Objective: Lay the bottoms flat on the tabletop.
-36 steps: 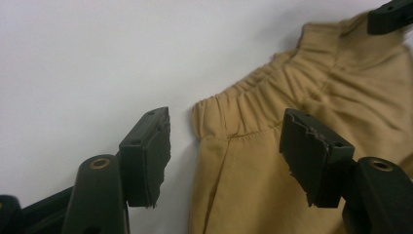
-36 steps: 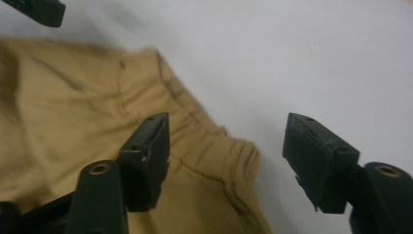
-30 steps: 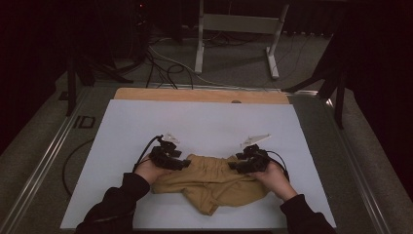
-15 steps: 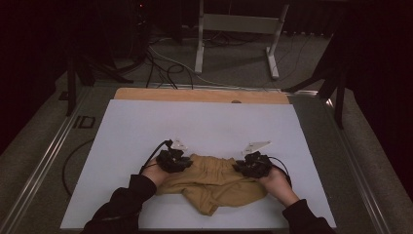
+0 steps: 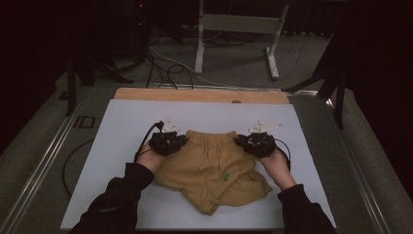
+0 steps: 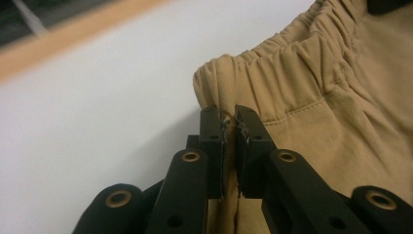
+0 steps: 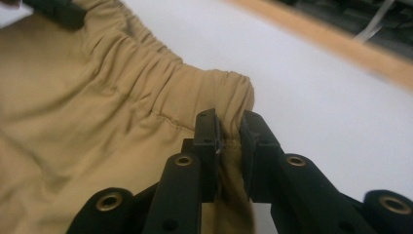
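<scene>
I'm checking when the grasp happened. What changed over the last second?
Both jaws have just been closing: the left gripper and right gripper now pinch the tan shorts' waistband corners and spread the shorts wider. The white table is unchanged.

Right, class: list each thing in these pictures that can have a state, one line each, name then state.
shorts: tan, waistband stretched between both grippers, legs crumpled on the mat.
left gripper: shut on the shorts' waistband corner, jaws having just closed.
right gripper: shut on the other waistband corner, jaws having just closed.
white mat: flat on the table.
</scene>
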A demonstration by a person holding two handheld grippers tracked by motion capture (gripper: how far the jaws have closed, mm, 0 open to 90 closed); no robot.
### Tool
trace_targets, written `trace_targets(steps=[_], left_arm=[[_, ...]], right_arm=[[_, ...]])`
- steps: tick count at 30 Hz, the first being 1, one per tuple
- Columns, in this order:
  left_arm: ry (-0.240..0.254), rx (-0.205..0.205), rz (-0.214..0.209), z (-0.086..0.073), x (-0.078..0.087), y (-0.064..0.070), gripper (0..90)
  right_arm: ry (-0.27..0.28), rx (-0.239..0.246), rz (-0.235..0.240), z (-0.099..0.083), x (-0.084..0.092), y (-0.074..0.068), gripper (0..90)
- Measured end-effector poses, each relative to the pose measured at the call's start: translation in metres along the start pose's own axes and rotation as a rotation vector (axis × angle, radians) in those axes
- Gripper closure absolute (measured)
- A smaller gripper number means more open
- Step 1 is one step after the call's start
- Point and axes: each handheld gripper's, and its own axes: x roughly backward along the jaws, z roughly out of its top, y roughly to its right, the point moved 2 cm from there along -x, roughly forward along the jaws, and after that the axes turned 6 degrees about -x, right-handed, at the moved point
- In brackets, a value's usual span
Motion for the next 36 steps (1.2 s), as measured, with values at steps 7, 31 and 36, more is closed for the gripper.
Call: trace_targets(steps=[7, 31, 36], left_arm=[[-0.026, -0.021, 0.116, 0.039, -0.013, -0.038, 83.8], [0.055, 0.066, 0.106, 0.037, -0.020, -0.061, 5.9], [0.074, 0.053, 0.090, 0.033, -0.006, -0.053, 3.8]], right_arm=[[0.001, -0.020, -0.045, 0.043, -0.034, 0.022, 79.7], [0.104, -0.114, -0.059, 0.060, -0.048, 0.051, 10.6], [0.100, -0.074, -0.016, 0.053, -0.041, 0.037, 10.5]])
